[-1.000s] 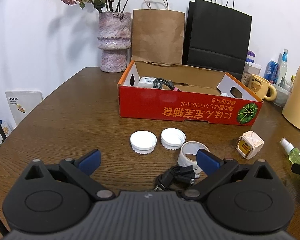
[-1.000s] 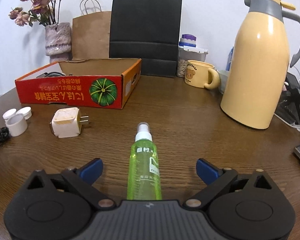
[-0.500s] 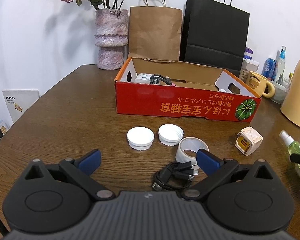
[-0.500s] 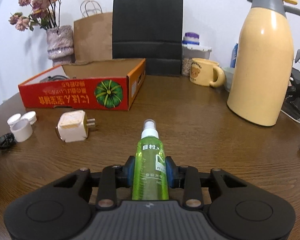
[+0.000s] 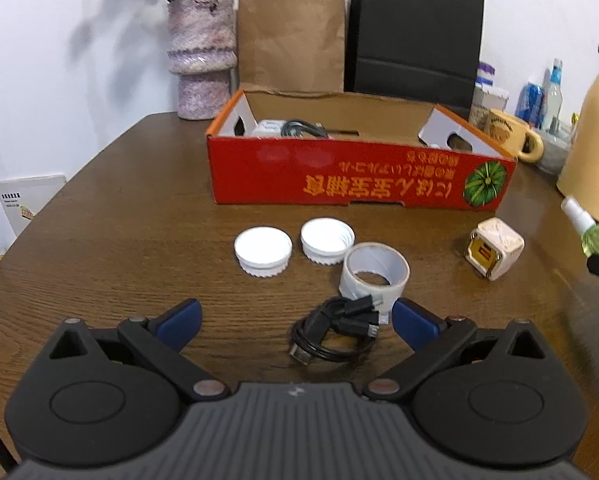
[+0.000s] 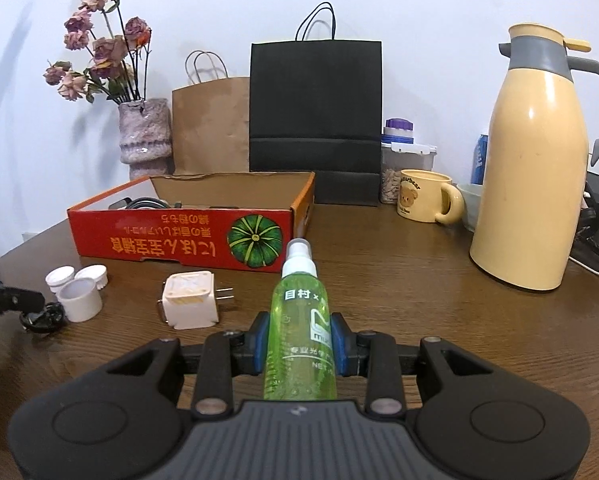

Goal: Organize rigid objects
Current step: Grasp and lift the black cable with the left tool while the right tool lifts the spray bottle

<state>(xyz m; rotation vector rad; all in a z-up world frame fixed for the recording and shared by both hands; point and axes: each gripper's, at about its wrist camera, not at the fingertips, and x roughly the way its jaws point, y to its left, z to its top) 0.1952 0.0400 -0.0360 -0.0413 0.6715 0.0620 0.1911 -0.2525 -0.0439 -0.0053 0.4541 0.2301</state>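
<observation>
In the left wrist view, a pink vase (image 5: 201, 56) of dried flowers stands at the upper left against the wall, with a brown paper bag (image 5: 291, 38) and a black paper bag (image 5: 415, 28) to its right. In front of them, at the centre of the frame, the red cardboard box (image 5: 359, 178) sits open on the wooden table (image 5: 111, 216), with a cable and a white item in its left end. Below the box lie two white lids (image 5: 263, 251) side by side, then a tape roll (image 5: 373, 276) touching the right-hand lid, and a coiled black cable (image 5: 335, 330) just in front of the roll. The left gripper (image 5: 295, 318) fills the bottom of the frame, its blue-padded jaws spread wide on either side of the cable and gripping nothing. Further right a white plug adapter (image 5: 495, 249) rests on the table. In the right wrist view, the right gripper (image 6: 298, 342) at lower centre has its pads pressed against both sides of the green spray bottle (image 6: 301, 320), whose white nozzle points away toward the box's right corner. To the right stand a yellow bear mug (image 6: 425, 196) and, at the far right, a tall cream thermos jug (image 6: 539, 160).
</observation>
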